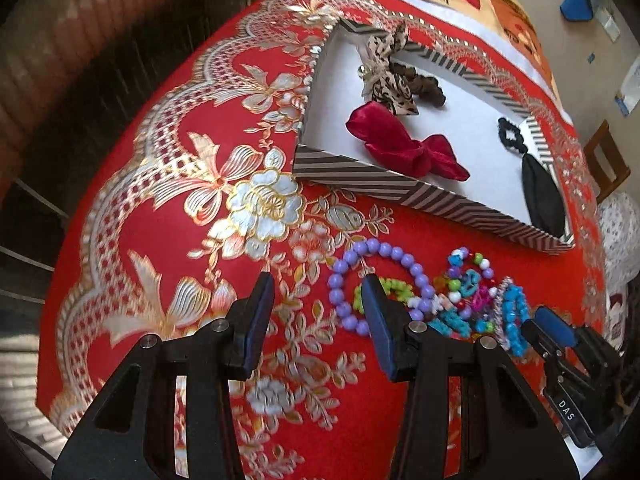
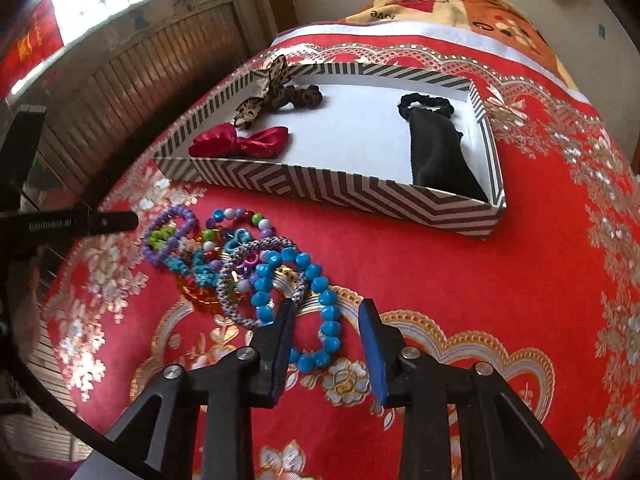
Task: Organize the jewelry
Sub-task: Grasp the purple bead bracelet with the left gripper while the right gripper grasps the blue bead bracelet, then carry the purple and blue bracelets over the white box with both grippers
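Surface: red cloth (image 2: 460,280) with gold and silver floral embroidery, covering what looks like a tabletop.
Box: striped tray (image 2: 360,194) with white floor, beyond the bracelets.
Box contents: red bow (image 2: 240,142) near the front left corner; leopard-print bow (image 2: 260,96) and brown scrunchie (image 2: 306,96) behind it; black scrunchie (image 2: 426,105) with black cloth piece (image 2: 440,156) at the right end.
Bracelets: loose heap (image 2: 208,256) on the cloth in front of the box; purple bead bracelet (image 1: 376,280) at the left, blue bead bracelet (image 2: 316,308) at the right.
Left tool (image 1: 318,304): jaws apart, empty, right finger tip over the purple bracelet.
Right tool (image 2: 330,328): jaws apart, straddling the blue bracelet's near arc, not gripping.
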Tool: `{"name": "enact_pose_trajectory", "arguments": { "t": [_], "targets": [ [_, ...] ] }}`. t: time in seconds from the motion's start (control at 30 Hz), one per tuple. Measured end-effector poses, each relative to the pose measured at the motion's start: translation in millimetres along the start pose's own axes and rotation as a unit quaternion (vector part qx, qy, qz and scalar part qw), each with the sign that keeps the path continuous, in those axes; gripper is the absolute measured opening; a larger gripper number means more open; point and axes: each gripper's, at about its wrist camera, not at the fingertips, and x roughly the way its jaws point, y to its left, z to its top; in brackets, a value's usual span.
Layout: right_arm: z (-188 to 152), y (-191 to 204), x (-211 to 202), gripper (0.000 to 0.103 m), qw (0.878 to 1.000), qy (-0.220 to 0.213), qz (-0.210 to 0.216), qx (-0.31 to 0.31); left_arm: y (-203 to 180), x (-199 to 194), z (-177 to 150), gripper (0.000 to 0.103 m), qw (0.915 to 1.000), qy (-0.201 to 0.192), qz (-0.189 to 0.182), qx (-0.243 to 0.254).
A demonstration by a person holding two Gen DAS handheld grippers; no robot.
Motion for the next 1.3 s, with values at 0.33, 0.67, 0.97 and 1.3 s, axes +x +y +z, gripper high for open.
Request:
{"name": "enact_pose_trajectory", "arguments": {
  "t": [0.33,0.67,0.97,1.3],
  "targets": [
    [3,-2,15,0.01,1.0,0.005,0.002,-0.005,-11,23,12,0.04,0.9988,0.013,0.016,0.044],
    [15,-5,-20,0.01,0.998,-0.038,0.042,0.02,-12,12,13,0.008,0.9989,0.008,-0.019,0.041],
    [22,-6,-59,0.01,0.995,-0.077,0.059,0.019,-21,-42,12,0.008,0.9973,-0.038,-0.043,0.045],
    [26,-28,-93,0.01,0.99,-0.11,0.075,0.046,-42,-80,21,0.008,0.9938,-0.076,-0.057,0.058]
  ]
}}
